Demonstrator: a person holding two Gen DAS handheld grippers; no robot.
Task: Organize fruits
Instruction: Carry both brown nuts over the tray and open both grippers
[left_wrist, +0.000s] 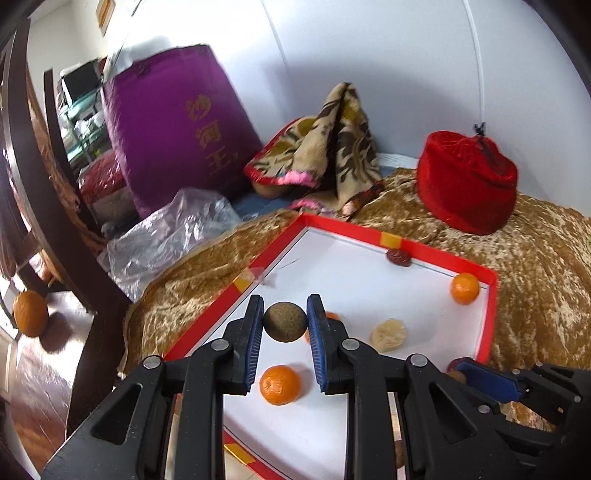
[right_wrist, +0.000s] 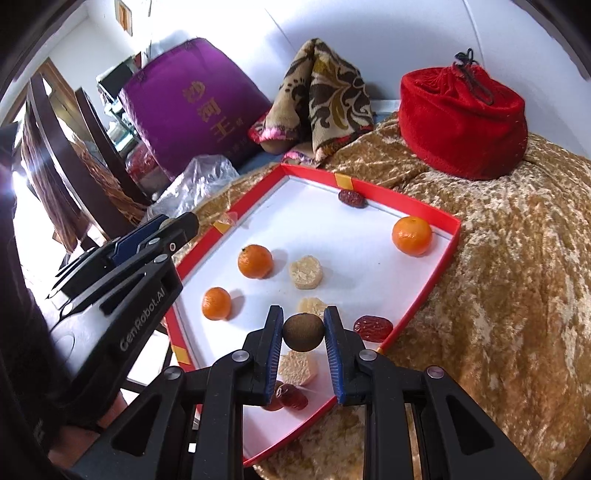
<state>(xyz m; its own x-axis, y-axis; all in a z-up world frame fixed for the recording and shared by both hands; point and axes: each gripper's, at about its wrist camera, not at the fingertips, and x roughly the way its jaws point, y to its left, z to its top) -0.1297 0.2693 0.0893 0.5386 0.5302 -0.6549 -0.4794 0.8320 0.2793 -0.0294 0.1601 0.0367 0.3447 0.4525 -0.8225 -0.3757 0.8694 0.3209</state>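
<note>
A red-rimmed white tray (right_wrist: 428, 284) lies on a gold cloth and also shows in the left wrist view (left_wrist: 487, 314). In it are three oranges (right_wrist: 255, 261) (right_wrist: 216, 303) (right_wrist: 412, 235), pale cakes (right_wrist: 305, 272), and red dates (right_wrist: 373, 327) (right_wrist: 351, 198). My left gripper (left_wrist: 285, 321) is shut on a brown round fruit (left_wrist: 285, 322) above the tray's left part. My right gripper (right_wrist: 303, 332) is shut on a second brown round fruit (right_wrist: 303, 332) above the tray's near part. The left gripper also shows at the tray's left edge in the right wrist view (right_wrist: 177, 225).
A red velvet pouch (right_wrist: 463, 122), a folded patterned blanket (right_wrist: 325, 103) and a purple bag (right_wrist: 195, 99) stand behind the tray. A crumpled clear plastic bag (left_wrist: 170, 236) lies left of it. Dark wooden chairs (left_wrist: 40, 206) stand at the left, an orange (left_wrist: 30, 314) on one seat.
</note>
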